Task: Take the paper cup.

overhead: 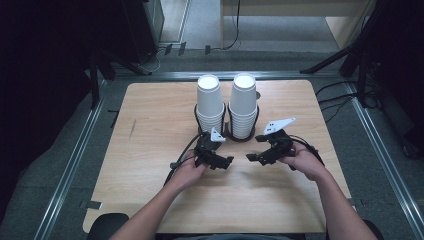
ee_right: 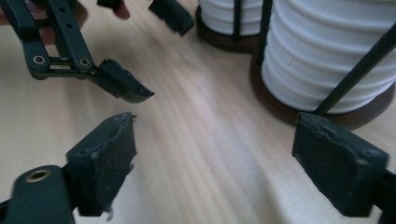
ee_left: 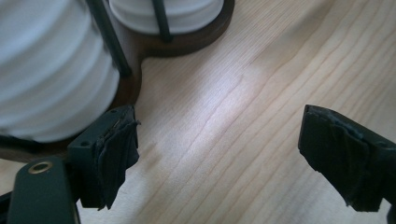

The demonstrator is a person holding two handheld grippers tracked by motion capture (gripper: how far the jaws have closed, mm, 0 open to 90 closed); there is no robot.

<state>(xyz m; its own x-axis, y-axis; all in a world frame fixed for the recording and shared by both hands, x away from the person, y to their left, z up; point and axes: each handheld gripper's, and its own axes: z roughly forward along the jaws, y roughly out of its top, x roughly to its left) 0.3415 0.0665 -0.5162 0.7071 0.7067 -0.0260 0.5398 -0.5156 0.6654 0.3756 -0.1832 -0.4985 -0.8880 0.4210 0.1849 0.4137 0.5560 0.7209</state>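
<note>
Two stacks of upside-down white paper cups, the left stack and the right stack, stand in a dark wooden holder with black wire rods at the table's middle. My left gripper lies just in front of the left stack, open, with bare wood between its pads. My right gripper is in front of the right stack, also open and holding nothing. In the right gripper view the right stack is close to the right pad, and the left gripper faces it across a small gap.
The light wooden table has bare room on both sides of the holder and in front of the hands. Around it run metal floor rails, with dark tripod legs and cables beyond the far edge.
</note>
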